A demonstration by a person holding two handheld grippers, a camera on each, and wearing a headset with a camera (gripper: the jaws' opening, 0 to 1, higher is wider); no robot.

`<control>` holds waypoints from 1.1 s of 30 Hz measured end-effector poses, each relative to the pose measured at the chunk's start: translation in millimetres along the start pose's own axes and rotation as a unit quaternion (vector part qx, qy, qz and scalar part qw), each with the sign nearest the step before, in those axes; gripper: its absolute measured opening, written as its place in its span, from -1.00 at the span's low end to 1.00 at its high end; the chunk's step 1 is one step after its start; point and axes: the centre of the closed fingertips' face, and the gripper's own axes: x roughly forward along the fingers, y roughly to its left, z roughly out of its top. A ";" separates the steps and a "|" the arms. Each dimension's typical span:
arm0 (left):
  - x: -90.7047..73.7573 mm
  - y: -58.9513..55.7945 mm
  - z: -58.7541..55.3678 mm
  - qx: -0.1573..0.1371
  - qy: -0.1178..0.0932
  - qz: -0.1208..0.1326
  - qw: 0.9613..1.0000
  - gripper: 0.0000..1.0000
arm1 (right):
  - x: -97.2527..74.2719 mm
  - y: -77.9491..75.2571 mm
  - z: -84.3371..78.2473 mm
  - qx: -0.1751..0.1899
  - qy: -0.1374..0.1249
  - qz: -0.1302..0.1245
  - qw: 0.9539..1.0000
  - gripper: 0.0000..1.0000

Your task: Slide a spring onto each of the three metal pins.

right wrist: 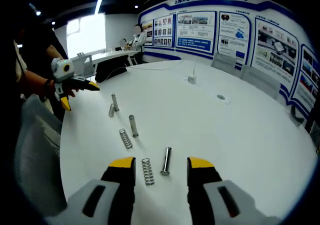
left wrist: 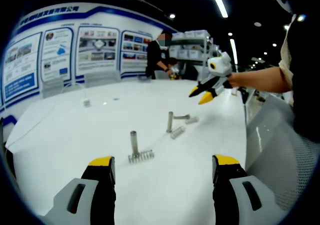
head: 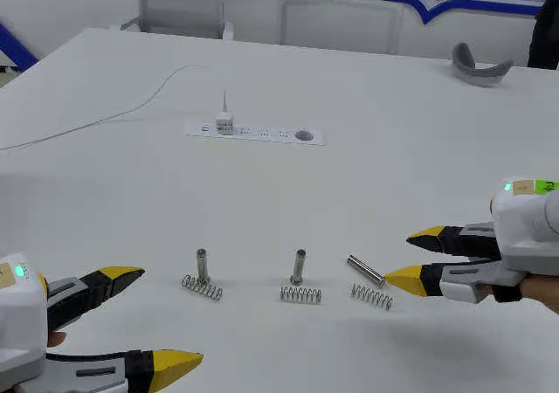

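Both grippers are open and hold nothing. The left gripper hangs above the white table near its near edge, jaws wide, and the right gripper hangs off to the right with its jaws less far apart. Between the two runs a row of three pins, each with a loose spring lying on the table just in front of it. Closest ahead of the left gripper, the left pin stands upright with the left spring at its foot. The middle pin also stands upright behind the middle spring. The right pin lies on its side just off the right gripper's tips, beside the right spring. Nothing stands between either gripper and its nearest pin. Beyond the row the table is bare as far as a power strip with a white plug and a cable. A grey curved object lies well beyond the right gripper, near the far edge.
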 end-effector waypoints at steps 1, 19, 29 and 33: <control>-0.1 0.1 -0.2 0.000 0.000 0.001 1.000 0.61 | 2.3 -1.4 -0.4 0.000 0.005 -0.001 1.000 -0.18; -1.4 -1.7 -3.0 0.000 0.005 0.002 1.000 0.60 | 37.1 -14.8 -4.6 0.002 0.074 -0.015 0.997 -0.43; -3.0 -0.1 -5.5 -0.003 0.006 0.006 1.000 0.59 | 57.0 -18.1 -14.4 0.000 0.115 -0.021 0.993 -0.59; -3.1 0.6 -6.6 -0.004 0.007 0.007 1.000 0.58 | 63.3 -17.9 -16.5 -0.003 0.129 -0.019 0.991 -0.62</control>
